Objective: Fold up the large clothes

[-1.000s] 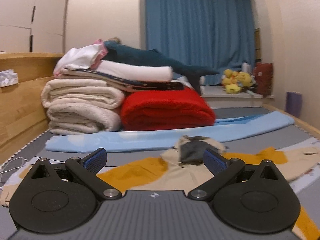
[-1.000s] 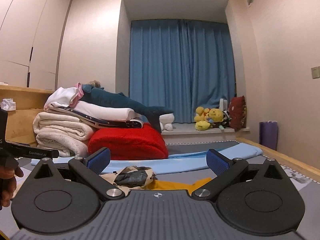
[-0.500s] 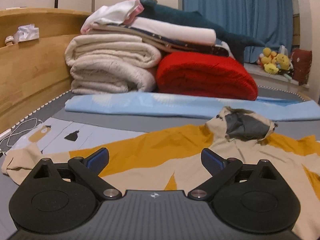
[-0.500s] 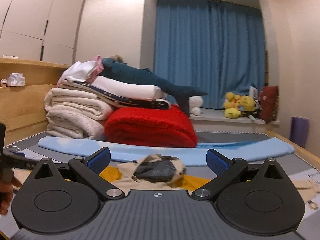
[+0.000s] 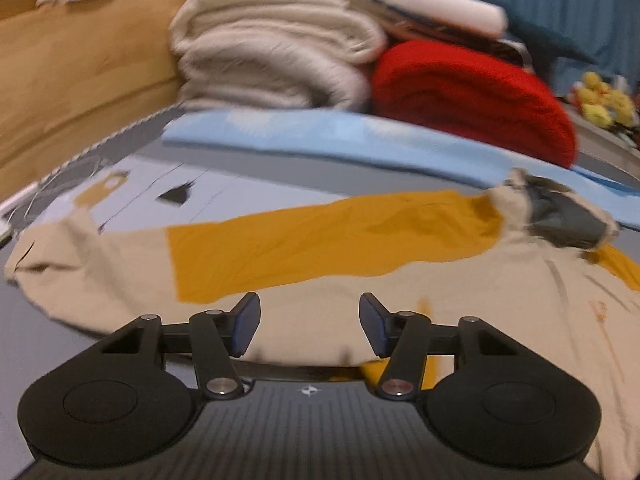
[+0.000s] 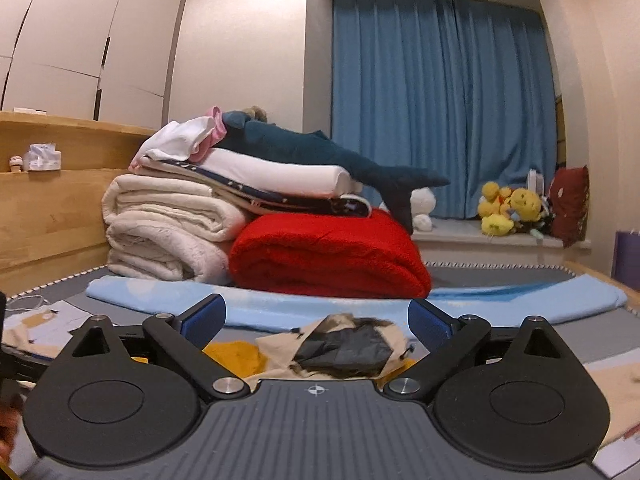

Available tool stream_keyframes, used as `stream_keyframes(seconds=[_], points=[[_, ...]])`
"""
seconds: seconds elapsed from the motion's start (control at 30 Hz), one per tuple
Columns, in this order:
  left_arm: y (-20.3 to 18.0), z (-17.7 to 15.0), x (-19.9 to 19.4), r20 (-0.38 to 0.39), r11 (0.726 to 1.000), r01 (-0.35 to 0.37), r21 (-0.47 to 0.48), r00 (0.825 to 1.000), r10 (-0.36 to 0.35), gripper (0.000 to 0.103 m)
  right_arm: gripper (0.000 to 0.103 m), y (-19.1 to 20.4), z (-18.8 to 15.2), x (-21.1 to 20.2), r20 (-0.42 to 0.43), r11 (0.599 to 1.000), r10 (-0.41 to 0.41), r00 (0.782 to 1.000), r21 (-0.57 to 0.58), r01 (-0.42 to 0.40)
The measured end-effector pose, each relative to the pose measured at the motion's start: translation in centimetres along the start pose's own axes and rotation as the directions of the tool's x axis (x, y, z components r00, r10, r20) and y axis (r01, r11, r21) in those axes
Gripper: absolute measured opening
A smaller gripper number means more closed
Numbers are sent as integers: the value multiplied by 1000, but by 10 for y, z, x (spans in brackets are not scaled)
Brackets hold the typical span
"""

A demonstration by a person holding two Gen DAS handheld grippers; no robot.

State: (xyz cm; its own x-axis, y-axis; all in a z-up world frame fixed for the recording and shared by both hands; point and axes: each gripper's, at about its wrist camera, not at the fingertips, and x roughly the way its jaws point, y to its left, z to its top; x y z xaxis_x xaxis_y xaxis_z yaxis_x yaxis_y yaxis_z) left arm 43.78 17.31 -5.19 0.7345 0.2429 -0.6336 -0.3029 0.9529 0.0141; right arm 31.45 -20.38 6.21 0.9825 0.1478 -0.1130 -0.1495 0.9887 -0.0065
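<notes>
Hoodie (image 5: pixel 360 280) spread flat, folded blankets (image 6: pixel 264 236) behind, both grippers' fingers apart.

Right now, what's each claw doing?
Left claw: open, low over the beige and mustard hoodie, holding nothing.
Right claw: open, empty.

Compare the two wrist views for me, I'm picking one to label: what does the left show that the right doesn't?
Left only: the jacket's spread tan body and its long mustard sleeve, with the left tongs open low over the fabric.
Right only: the curtain, the plush shark, the wardrobe doors, and the right tongs open.
Both: the hood, red blanket, cream blankets, blue sheet, yellow toys.
</notes>
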Motion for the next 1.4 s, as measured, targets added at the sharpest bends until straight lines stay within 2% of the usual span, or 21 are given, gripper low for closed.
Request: stream_keyframes(seconds=[0.07, 0.17, 0.3, 0.43, 0.67, 0.77, 0.83, 0.9, 0.93, 0.97, 1.0, 1.07, 1.13, 1.2, 1.27, 1.33, 1.37, 1.4], points=[[23, 4, 11, -14, 998, -47, -43, 999, 47, 56, 98, -3, -1, 2, 3, 999, -4, 1000, -35, 4], [57, 9, 24, -32, 987, -113, -114, 993, 110, 56, 98, -6, -5, 6, -9, 997, -1, 1000, -73, 0], [112, 12, 40, -74, 950, -174, -257, 984, 160, 56, 98, -7, -19, 13, -49, 996, -14, 999, -86, 9], [167, 11, 58, -112, 893, -253, -372, 967, 228, 61, 98, -7, -31, 28, -119, 998, -13, 993, -69, 5], [257, -8, 76, -184, 746, -343, -571, 939, 291, 61, 97, -5, -44, 48, -196, 996, 19, 980, -77, -35], [277, -18, 82, -205, 699, -367, -614, 929, 308, 61, 97, -7, -51, 56, -236, 996, 22, 972, -74, -41], [283, -21, 84, -188, 685, -359, -634, 931, 314, 61, 91, -10, -56, 61, -267, 997, 31, 963, -59, -49], [284, -20, 85, -180, 690, -357, -629, 931, 318, 58, 72, -14, -60, 65, -299, 998, 33, 954, -35, -45], [284, -18, 85, -172, 700, -346, -625, 936, 308, 32, 65, -17, -61, 68, -313, 999, 33, 949, -17, -41], [282, -15, 87, -172, 708, -337, -621, 939, 297, 4, 51, -20, -63, 71, -332, 999, 37, 943, 8, -37], [282, -12, 85, -166, 710, -336, -619, 939, 300, 0, 38, -23, -64, 74, -346, 999, 44, 937, 32, -36], [282, -3, 75, -127, 708, -327, -626, 938, 321, 0, 23, -29, -66, 78, -369, 996, 57, 928, 79, -30], [269, 16, 55, -68, 727, -311, -612, 937, 343, 0, 18, -33, -65, 79, -374, 995, 54, 926, 97, -19], [242, 43, 27, 27, 782, -262, -566, 941, 336, 0, 17, -36, -63, 77, -372, 994, 51, 927, 106, -12], [198, 67, -7, 146, 858, -193, -475, 945, 294, 0, 17, -39, -60, 76, -376, 992, 53, 925, 125, -6], [145, 83, -33, 230, 920, -100, -380, 953, 199, 0, 17, -44, -57, 75, -385, 989, 55, 921, 151, 4], [106, 89, -48, 268, 950, -30, -310, 956, 118, 0, 17, -47, -57, 74, -389, 987, 53, 920, 163, 12], [72, 92, -60, 293, 970, 26, -242, 955, 47, 0, 17, -49, -57, 73, -392, 985, 48, 919, 169, 20]])
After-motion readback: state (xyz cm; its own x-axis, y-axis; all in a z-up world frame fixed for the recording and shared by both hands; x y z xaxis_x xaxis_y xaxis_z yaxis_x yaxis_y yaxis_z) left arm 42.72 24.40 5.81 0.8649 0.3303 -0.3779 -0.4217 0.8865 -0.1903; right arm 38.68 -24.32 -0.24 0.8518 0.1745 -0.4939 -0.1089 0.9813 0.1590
